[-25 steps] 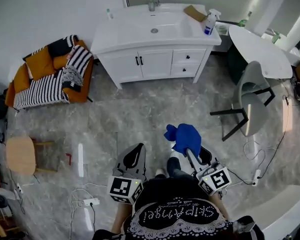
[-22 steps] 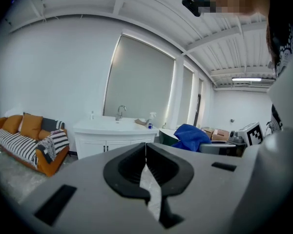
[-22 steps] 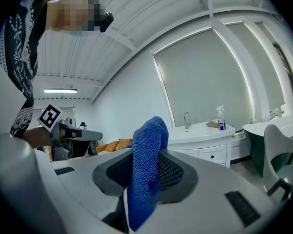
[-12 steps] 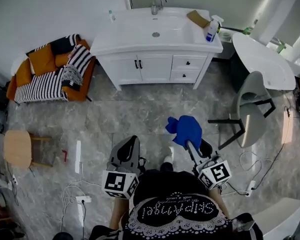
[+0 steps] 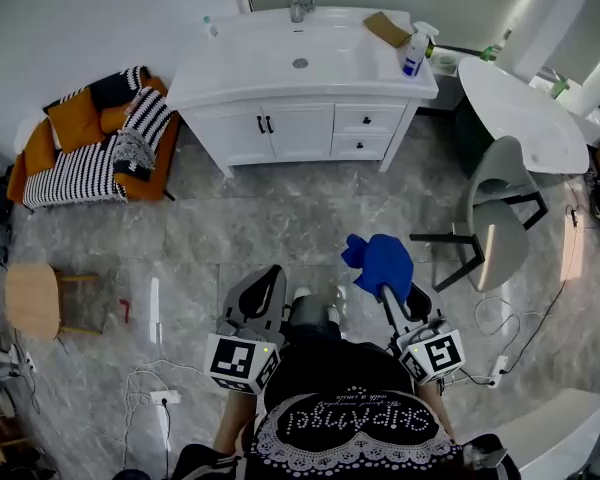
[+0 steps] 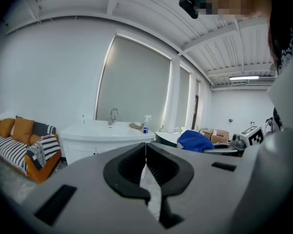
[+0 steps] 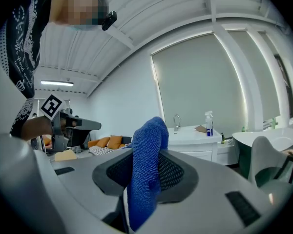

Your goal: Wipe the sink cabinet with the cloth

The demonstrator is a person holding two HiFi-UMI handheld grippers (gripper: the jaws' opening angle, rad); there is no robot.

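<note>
A white sink cabinet [image 5: 300, 118] with a basin and tap stands against the far wall; it also shows small in the left gripper view [image 6: 105, 138] and the right gripper view [image 7: 195, 145]. My right gripper [image 5: 385, 283] is shut on a blue cloth [image 5: 380, 260], which bunches between the jaws [image 7: 146, 169]. My left gripper [image 5: 260, 293] is shut with nothing in it, its jaws closed together [image 6: 146, 167]. Both grippers hang low near the person's body, well short of the cabinet.
A spray bottle [image 5: 412, 50] and a brown pad [image 5: 388, 28] sit on the countertop. A grey chair [image 5: 495, 213] and white round table [image 5: 520, 103] stand to the right. An orange sofa with striped cushions [image 5: 95, 153] is at left, a wooden stool [image 5: 32, 301] further down, cables on the floor.
The view has shifted slightly as the person steps; the right gripper with the cloth moved a little right and down. Both grippers stay shut.
</note>
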